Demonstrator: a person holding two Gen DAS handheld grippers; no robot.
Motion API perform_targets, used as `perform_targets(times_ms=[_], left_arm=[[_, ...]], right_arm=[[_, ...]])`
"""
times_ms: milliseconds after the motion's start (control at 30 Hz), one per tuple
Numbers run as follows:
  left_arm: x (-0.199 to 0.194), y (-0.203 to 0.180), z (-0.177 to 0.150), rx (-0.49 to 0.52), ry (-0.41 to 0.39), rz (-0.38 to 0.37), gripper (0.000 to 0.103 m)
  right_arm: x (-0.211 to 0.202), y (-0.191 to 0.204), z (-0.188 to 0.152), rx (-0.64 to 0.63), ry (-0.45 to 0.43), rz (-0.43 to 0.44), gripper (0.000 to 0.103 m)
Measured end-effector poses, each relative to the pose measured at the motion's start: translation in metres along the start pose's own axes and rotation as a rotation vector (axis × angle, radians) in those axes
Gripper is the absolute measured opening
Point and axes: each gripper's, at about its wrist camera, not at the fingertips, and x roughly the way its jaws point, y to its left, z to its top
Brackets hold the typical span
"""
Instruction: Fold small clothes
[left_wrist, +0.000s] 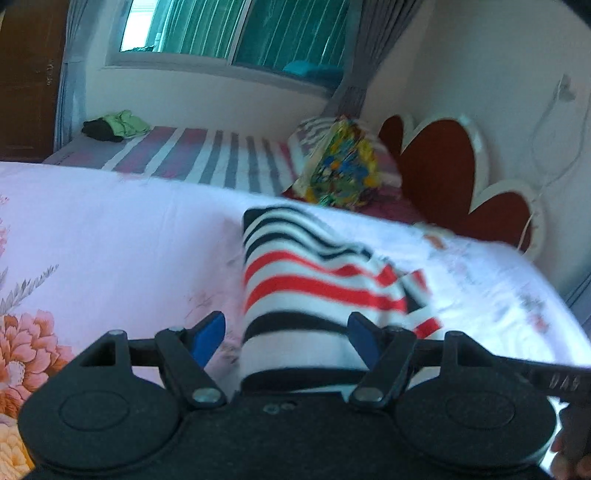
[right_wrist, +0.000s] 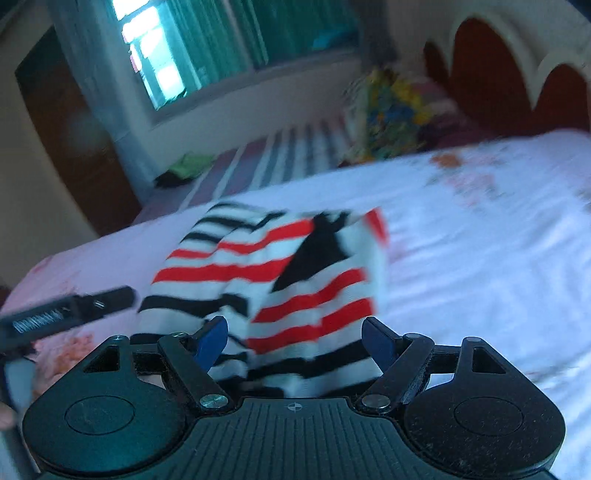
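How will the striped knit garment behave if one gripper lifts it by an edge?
The striped garment probably droops: its folds already sag on the floral bedsheet. It looks light, and the knit likely grips the blue pads rather than slipping.

The striped garment (left_wrist: 314, 284) is white with bands of red and black, black ones at the far end and near the camera, red in between. It sits on a pale pink bedsheet (left_wrist: 122, 236) printed with big orange-pink flowers and grey leaves. Both the left gripper (left_wrist: 286, 338) and right gripper (right_wrist: 295, 338) are black with blue pads (left_wrist: 208, 336). Further back: a pink, white and grey striped sheet (left_wrist: 207, 155), a multicoloured pillow (left_wrist: 341, 166), a dark red headboard (left_wrist: 439, 166) with white trim, teal curtains (left_wrist: 236, 26), and a lime green cloth (left_wrist: 127, 123).
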Motion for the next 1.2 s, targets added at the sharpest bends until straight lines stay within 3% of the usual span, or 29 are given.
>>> perform_targets(times_ms=[100, 167, 233, 367, 400, 433, 567, 700, 833, 933, 1067, 1200], left_arm=[[0.016, -0.001, -0.013, 0.017, 0.066, -0.029, 0.065], [0.021, -0.005, -0.022, 0.016, 0.064, -0.024, 0.067], [0.017, -0.003, -0.026, 0.012, 0.056, -0.022, 0.067], [0.017, -0.001, -0.030, 0.011, 0.062, -0.033, 0.068], [0.015, 0.000, -0.030, 0.016, 0.061, -0.038, 0.069], [0.015, 0.001, -0.030, 0.017, 0.062, -0.043, 0.069], [0.011, 0.010, -0.028, -0.005, 0.055, -0.061, 0.067], [0.002, 0.014, -0.018, -0.019, -0.001, -0.046, 0.067], [0.002, 0.003, -0.010, 0.003, -0.012, -0.080, 0.067], [0.009, -0.011, -0.012, 0.009, 0.004, -0.109, 0.067], [0.028, -0.023, -0.025, 0.019, 0.082, -0.116, 0.069], [0.031, -0.025, -0.032, 0.035, 0.089, -0.106, 0.072]], right_arm=[[0.020, -0.010, 0.004, 0.123, 0.061, 0.080, 0.080], [0.033, -0.015, 0.004, 0.171, 0.116, 0.096, 0.080], [0.048, -0.015, 0.004, 0.175, 0.161, 0.096, 0.080], [0.057, -0.001, 0.003, 0.136, 0.151, 0.110, 0.079], [0.059, 0.003, 0.002, 0.121, 0.143, 0.103, 0.073], [0.061, 0.006, 0.000, 0.099, 0.140, 0.105, 0.037], [0.056, 0.015, -0.001, 0.046, 0.091, 0.096, 0.030], [0.039, 0.020, 0.002, -0.038, -0.018, 0.058, 0.025], [0.010, 0.010, 0.013, -0.087, -0.110, 0.006, 0.022], [-0.003, -0.007, 0.010, -0.098, -0.114, -0.040, 0.022], [0.018, -0.030, -0.010, -0.083, -0.023, -0.107, 0.022], [0.014, -0.038, -0.017, -0.038, -0.040, -0.122, 0.022]])
